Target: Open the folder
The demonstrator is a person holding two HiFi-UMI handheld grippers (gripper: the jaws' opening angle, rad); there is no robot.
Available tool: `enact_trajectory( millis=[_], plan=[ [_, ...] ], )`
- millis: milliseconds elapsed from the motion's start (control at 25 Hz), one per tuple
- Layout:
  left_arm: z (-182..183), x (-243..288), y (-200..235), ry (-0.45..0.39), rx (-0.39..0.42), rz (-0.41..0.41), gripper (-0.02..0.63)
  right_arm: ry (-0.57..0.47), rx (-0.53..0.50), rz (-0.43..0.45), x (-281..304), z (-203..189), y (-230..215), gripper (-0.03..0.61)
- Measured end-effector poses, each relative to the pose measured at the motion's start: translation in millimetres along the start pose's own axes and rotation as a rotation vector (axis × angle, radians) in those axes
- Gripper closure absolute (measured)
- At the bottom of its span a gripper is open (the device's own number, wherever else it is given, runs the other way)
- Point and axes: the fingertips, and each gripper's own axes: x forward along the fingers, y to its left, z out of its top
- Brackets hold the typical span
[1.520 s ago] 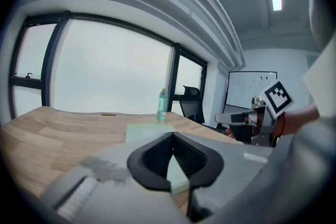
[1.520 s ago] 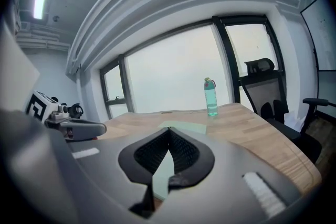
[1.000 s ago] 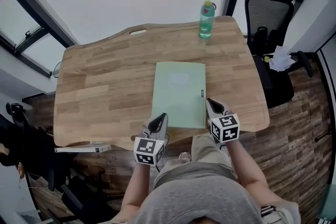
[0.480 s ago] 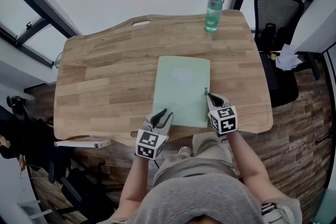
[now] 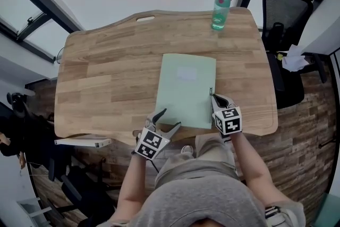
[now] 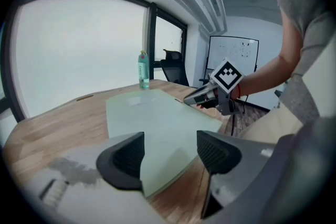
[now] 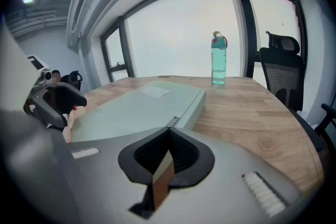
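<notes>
1. Folder (image 5: pixel 186 90) lies closed and flat on the counter (image 5: pixel 101 77).
2. Left gripper (image 5: pixel 169 117): jaws have just been opening and now stand spread. The folder's near left corner shows between them, unpinched.
3. Right gripper (image 5: pixel 213 97): jaws pressed together, holding nothing, tips by the small tab (image 5: pixel 211 91) on the folder's right edge.
4. We judge this the approach. Next, the cover's edge needs catching and lifting.

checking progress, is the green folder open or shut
Shut: the folder lies flat on the table, its cover down along the whole length, with no inside page showing.
</notes>
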Motion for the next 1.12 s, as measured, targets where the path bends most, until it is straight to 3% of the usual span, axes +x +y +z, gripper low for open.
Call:
enact_trajectory(
  millis=[320,680,880,1120],
  plan=[
    [-38,6,-6,0.137,0.085,0.005,0.256,0.005,0.000,0.023,0,-1,1,0.578],
    [-58,7,6,0.216,0.183,0.110,0.241,-0.001,0.011,0.018,1,-1,0,0.578],
    [-59,6,13,0.210,0.195,0.163,0.241,0.006,0.010,0.023,1,-1,0,0.578],
    [-54,4,12,0.184,0.172,0.158,0.257,0.003,0.022,0.022,2,-1,-1,0.578]
  ],
)
